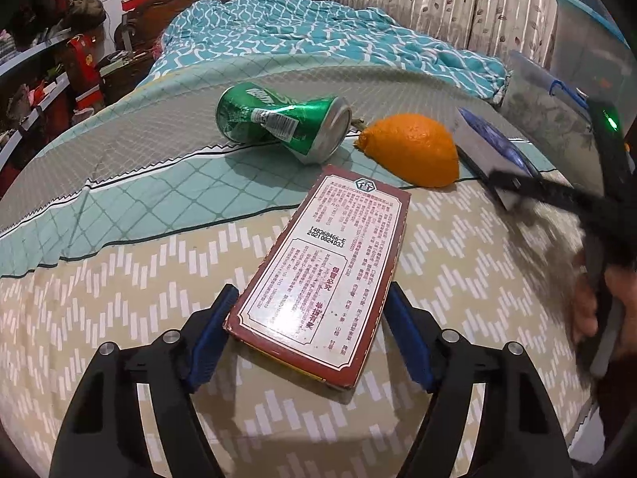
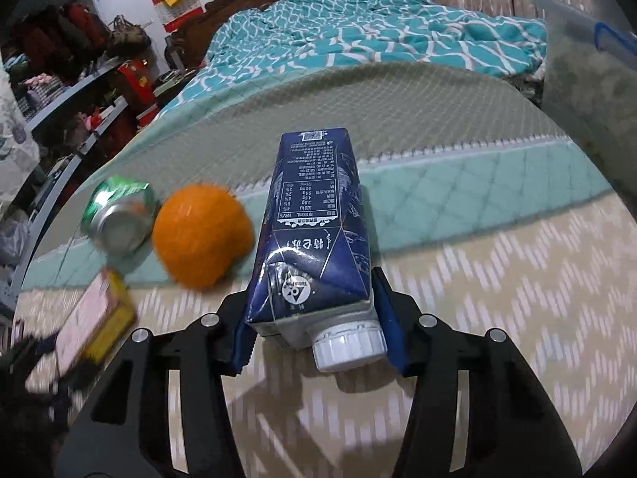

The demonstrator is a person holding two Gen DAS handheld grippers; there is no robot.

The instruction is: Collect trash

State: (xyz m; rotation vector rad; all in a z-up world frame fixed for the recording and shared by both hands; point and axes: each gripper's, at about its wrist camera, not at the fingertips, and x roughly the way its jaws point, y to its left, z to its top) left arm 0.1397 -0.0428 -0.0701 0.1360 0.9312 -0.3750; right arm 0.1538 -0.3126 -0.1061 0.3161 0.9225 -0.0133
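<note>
A red-brown printed box [image 1: 318,271] lies lengthwise between the blue pads of my left gripper [image 1: 312,298], which is shut on its near end. It also shows blurred at the left of the right wrist view, box [image 2: 95,318]. My right gripper [image 2: 310,310] is shut on a dark blue drink carton [image 2: 314,219], white cap toward the camera. The same carton [image 1: 489,135] appears at the right of the left wrist view. A dented green can [image 1: 278,123] [image 2: 119,215] and an orange [image 1: 414,151] [image 2: 201,235] lie side by side on the bedspread just beyond.
The bed surface [image 1: 119,279] is patterned beige and green, with a rumpled teal blanket [image 1: 298,36] behind. Cluttered shelves [image 1: 40,79] stand at the left. A translucent plastic bin [image 2: 589,63] stands at the right. A hand [image 1: 589,306] holds the right gripper.
</note>
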